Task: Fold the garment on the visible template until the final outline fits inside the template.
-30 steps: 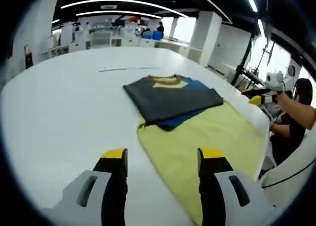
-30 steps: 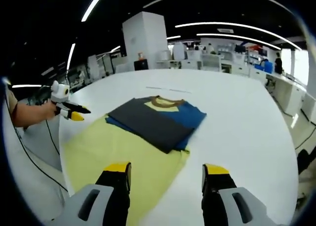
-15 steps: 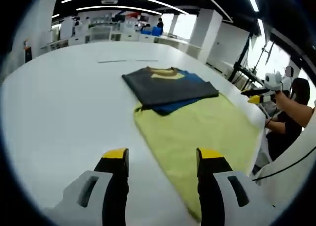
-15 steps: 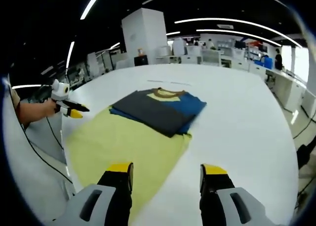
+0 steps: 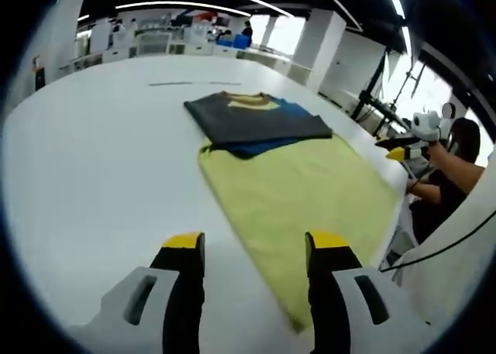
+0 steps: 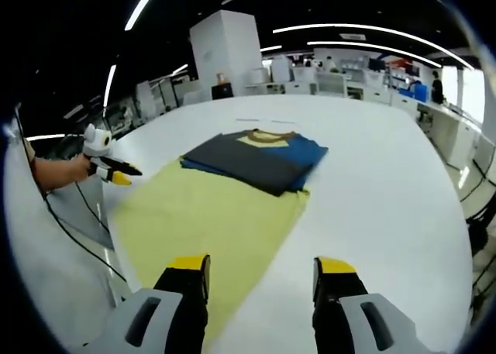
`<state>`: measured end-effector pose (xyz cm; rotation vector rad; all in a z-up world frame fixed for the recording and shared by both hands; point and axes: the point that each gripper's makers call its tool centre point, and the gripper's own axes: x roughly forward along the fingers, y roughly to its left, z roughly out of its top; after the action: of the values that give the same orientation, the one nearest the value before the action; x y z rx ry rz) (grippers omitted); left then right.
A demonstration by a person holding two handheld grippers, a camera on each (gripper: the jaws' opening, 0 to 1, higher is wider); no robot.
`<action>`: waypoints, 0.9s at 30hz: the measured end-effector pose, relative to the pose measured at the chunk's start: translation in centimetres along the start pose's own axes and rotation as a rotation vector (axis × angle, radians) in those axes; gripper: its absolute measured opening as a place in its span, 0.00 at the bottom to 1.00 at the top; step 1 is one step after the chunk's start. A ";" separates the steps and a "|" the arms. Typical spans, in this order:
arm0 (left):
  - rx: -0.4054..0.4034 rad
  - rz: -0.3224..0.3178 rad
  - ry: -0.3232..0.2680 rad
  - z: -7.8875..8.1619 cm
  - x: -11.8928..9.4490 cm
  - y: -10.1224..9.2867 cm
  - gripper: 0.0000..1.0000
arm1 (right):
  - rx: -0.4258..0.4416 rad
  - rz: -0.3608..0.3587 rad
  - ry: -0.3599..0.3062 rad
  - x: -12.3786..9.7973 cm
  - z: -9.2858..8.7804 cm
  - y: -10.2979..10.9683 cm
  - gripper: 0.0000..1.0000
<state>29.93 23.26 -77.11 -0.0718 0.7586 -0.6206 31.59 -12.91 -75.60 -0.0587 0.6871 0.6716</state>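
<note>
2 hand-held grippers — left (image 5: 246, 245), right (image 6: 262, 269) — agape above folded garment (image 5: 256, 120), template (image 5: 306, 195).

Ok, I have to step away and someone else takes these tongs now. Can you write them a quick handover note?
Left tongs: open, holding nothing, raised over the white table at the near edge of the yellow template.
Right tongs: open, holding nothing, at the template's other side.
Garment: a dark grey and blue shirt, folded into a compact rectangle, lying at the template's far end, its far part over the table beyond the yellow.
Done: the folding looks finished.
Left: probably shift the garment so its whole outline lies inside the template.
</note>
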 end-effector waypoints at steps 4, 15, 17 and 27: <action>0.002 -0.004 0.010 -0.4 -0.1 -0.2 0.49 | 0.008 0.001 0.005 -0.2 -0.5 0.2 0.51; 0.006 -0.027 0.035 -1.6 -0.6 -1.1 0.47 | 0.009 0.016 0.014 -0.9 -1.4 1.7 0.50; 0.007 -0.030 0.043 -1.9 -0.7 -1.2 0.46 | 0.009 0.020 0.018 -0.9 -1.8 2.0 0.50; 0.010 -0.040 0.077 -3.1 -0.9 -1.7 0.40 | 0.010 0.042 0.058 -0.8 -3.4 3.1 0.46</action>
<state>26.54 22.89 -78.32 -0.0545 0.8296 -0.6681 27.40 -11.84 -77.25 -0.0546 0.7493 0.7087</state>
